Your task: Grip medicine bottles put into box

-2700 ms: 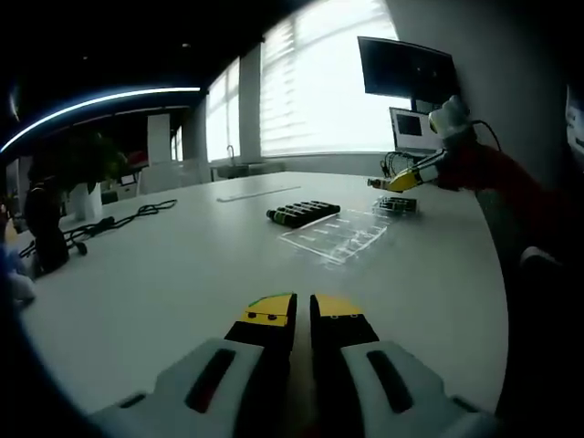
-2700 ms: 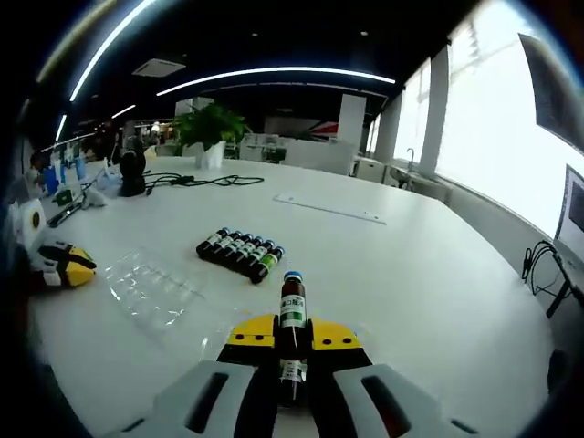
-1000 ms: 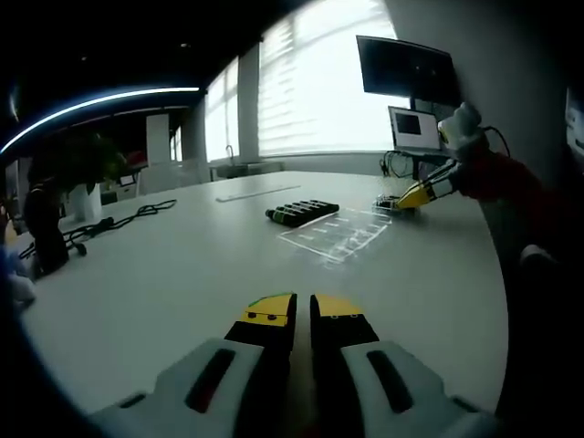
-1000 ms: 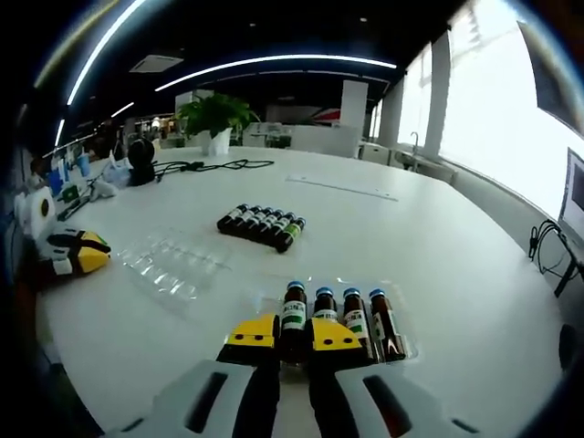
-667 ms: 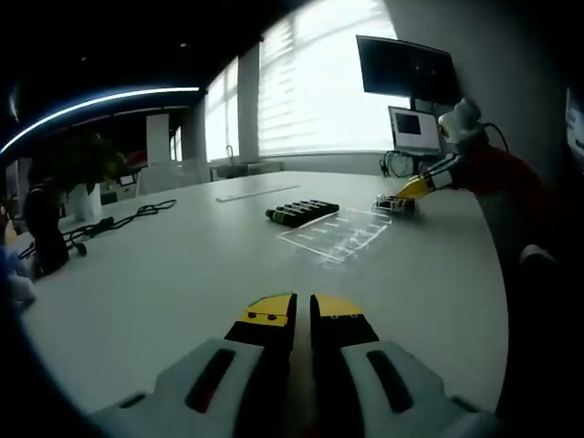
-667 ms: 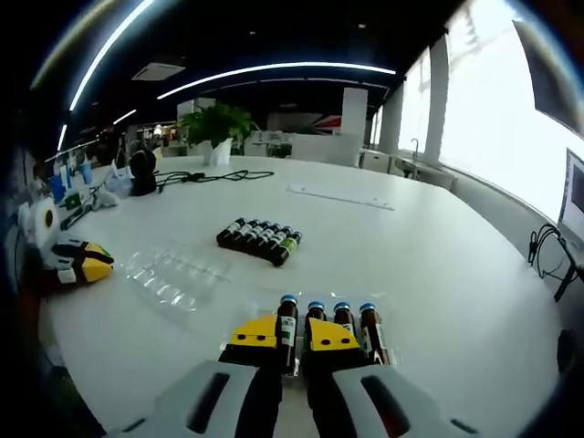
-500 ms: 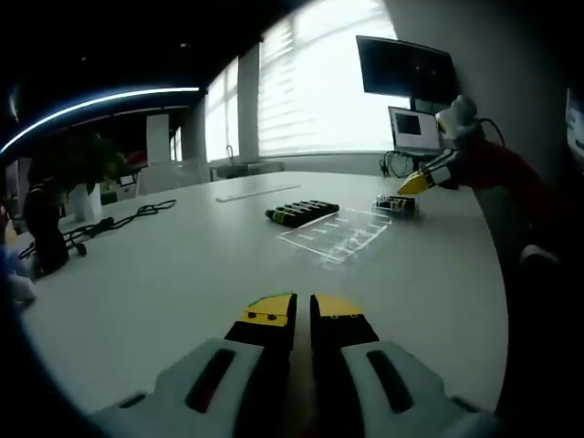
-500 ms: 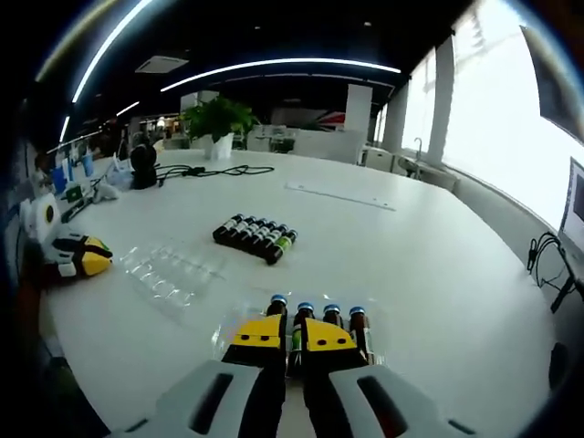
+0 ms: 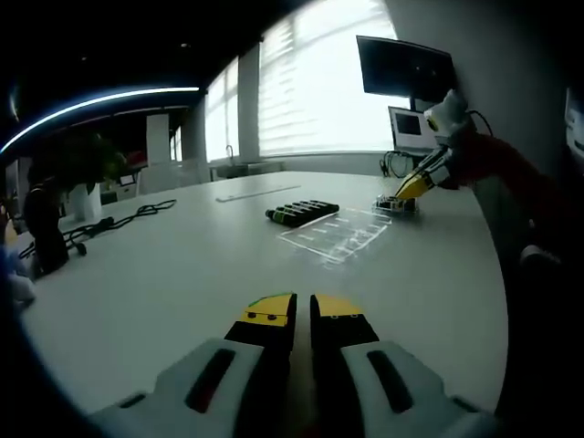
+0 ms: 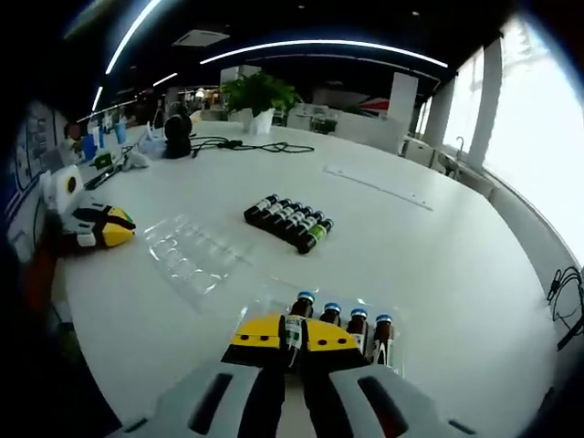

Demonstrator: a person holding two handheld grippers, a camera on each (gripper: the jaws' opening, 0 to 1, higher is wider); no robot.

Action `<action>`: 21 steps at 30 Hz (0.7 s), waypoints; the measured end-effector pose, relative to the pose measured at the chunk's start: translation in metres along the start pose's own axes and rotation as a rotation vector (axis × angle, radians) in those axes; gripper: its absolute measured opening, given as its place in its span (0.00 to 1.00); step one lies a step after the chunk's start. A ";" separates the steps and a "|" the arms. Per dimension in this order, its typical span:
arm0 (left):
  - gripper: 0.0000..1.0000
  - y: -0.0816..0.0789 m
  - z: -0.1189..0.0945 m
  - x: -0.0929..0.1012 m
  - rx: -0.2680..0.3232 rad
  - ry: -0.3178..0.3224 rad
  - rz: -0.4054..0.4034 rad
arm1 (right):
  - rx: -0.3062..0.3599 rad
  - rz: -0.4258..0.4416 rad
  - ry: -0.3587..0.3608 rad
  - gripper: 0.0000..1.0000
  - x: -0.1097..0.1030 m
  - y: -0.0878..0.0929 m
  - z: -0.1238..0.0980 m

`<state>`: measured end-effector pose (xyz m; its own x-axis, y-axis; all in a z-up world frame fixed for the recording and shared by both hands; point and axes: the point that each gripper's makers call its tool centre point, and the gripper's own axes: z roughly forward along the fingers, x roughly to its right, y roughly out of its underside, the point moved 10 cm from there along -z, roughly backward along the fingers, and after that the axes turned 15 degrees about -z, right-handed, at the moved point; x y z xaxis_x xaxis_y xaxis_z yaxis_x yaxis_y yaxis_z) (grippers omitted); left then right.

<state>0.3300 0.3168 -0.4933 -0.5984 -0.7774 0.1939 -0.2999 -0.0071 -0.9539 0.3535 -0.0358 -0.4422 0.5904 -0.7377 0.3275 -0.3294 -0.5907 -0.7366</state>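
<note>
My left gripper (image 9: 302, 315) rests nearly closed and empty near the table (image 10: 438, 246) edge. Next lies one empty clear tray (image 10: 193, 254), then a row of seven loose bottles (image 10: 288, 222) mid-table. My right gripper (image 10: 295, 336), jaws almost together, hovers above the clear box (image 10: 315, 319) holding four bottles; whether it grips one, I cannot tell. Glass, I judge: light, slick, breakable; pinch each mid-body.

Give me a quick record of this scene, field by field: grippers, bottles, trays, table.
left gripper: shut, empty, low over the white table
right gripper: jaws nearly shut, over the near tray
near tray: clear, four bottles in a row
loose bottles: a row lying on the table
second tray: clear, empty
</note>
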 end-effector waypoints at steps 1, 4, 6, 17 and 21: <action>0.01 0.000 0.000 0.000 0.000 0.000 0.000 | 0.002 -0.011 -0.003 0.03 0.000 0.000 0.000; 0.01 0.000 0.000 0.000 0.000 0.000 0.001 | 0.001 0.004 0.007 0.03 0.002 0.002 0.000; 0.01 0.000 0.000 0.000 0.000 0.000 0.000 | -0.006 0.014 0.004 0.03 0.003 0.003 0.000; 0.01 0.000 0.000 0.000 0.000 0.000 0.001 | -0.018 0.015 -0.009 0.03 0.000 0.005 0.003; 0.01 0.000 0.000 0.000 -0.001 0.000 0.001 | -0.020 0.018 -0.006 0.03 0.000 0.005 0.003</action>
<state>0.3303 0.3169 -0.4936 -0.5986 -0.7775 0.1929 -0.3000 -0.0058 -0.9539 0.3545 -0.0375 -0.4475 0.5886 -0.7462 0.3109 -0.3542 -0.5838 -0.7306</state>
